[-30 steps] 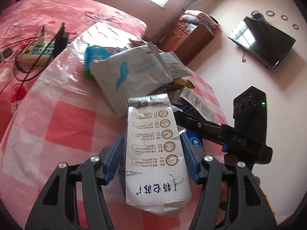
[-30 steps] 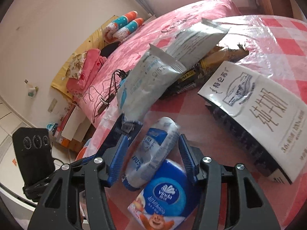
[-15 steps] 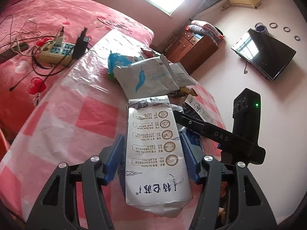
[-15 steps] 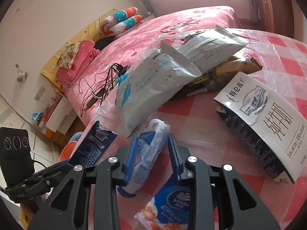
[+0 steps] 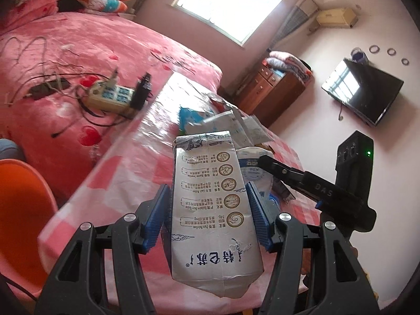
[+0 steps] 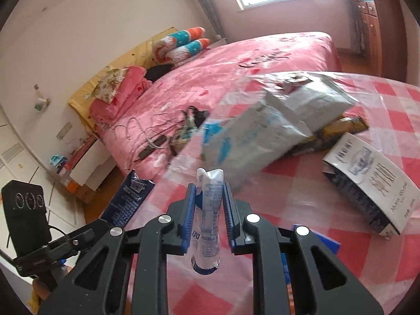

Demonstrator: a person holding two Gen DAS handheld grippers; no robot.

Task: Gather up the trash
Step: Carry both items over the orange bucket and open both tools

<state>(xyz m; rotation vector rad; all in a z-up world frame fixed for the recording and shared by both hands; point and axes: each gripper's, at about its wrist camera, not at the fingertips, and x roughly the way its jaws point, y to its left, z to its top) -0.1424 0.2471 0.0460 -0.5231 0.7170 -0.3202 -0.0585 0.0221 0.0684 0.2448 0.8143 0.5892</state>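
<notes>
My left gripper (image 5: 207, 197) is shut on a white milk carton (image 5: 212, 204) and holds it above the near edge of the pink checked table (image 5: 126, 170). My right gripper (image 6: 208, 197) is shut on a crumpled white and blue plastic wrapper (image 6: 208, 210), lifted off the table (image 6: 302, 183). The left gripper's carton shows as a dark blue box in the right wrist view (image 6: 128, 202). More trash lies on the table: a large white pouch (image 6: 249, 136), a second milk carton (image 6: 367, 181), a yellow and black packet (image 6: 338, 128).
A pink bed (image 5: 78, 60) with a power strip (image 5: 110, 97) and cables lies beside the table. An orange chair (image 5: 21, 210) is at the lower left. A wooden cabinet (image 5: 273, 89) and wall TV (image 5: 362, 89) are beyond the table. A blue tissue pack (image 6: 323, 239) lies under my right gripper.
My right gripper closed on the plastic wrapper and lifted it off the table. My left gripper pulled back and up toward the table's edge with the carton.
</notes>
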